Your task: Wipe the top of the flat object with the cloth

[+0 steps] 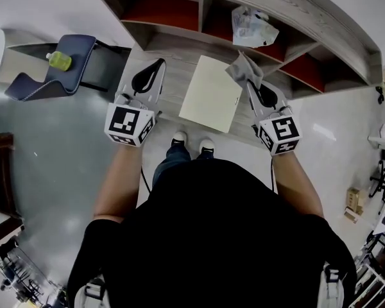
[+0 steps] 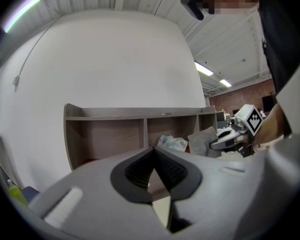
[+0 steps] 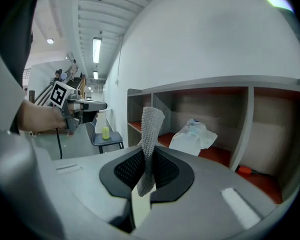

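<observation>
Head view: right tongs (image 1: 250,84) pinch cloth (image 1: 244,68), hiding flat object (image 1: 212,95) corner; left tongs (image 1: 157,65) closed, empty

- Left gripper (image 1: 155,67): pale grey moulded shell, black ribbed pads (image 2: 138,170), and a white cube (image 1: 129,124) bearing black square markers.
- Right gripper (image 1: 259,92): identical build, with its own marker cube (image 1: 280,134).
- Thin black cable (image 1: 143,179) runs off each gripper.
- Clothing: black top (image 1: 212,236), dark blue trousers (image 1: 171,161), black shoes (image 1: 179,136) with white toes.
</observation>
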A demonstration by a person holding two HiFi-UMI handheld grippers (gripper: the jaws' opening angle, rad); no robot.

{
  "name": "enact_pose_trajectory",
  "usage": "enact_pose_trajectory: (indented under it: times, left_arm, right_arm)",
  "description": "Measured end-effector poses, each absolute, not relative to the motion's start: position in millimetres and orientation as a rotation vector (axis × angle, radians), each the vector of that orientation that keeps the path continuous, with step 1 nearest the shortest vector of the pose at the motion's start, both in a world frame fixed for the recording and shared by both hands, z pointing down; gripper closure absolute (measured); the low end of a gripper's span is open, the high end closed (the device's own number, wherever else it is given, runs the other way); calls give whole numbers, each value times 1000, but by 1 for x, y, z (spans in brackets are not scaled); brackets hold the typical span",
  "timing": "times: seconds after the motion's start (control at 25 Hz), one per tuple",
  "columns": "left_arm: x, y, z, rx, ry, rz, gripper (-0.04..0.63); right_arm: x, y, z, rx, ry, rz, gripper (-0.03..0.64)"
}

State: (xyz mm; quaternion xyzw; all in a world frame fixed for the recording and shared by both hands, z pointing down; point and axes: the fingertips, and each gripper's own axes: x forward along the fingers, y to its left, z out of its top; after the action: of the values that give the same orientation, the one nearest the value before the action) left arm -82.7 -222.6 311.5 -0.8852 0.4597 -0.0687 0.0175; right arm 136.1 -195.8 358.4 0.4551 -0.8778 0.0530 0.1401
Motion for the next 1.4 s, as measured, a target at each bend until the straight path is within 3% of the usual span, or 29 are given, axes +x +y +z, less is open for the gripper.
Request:
enact_pose_trajectory:
  times: [1.4]
  left_arm:
    - [-134,-277,395,-2933,1356,-343,595]
  right_arm:
    - [41,-299,531,1165,-2363,620,599]
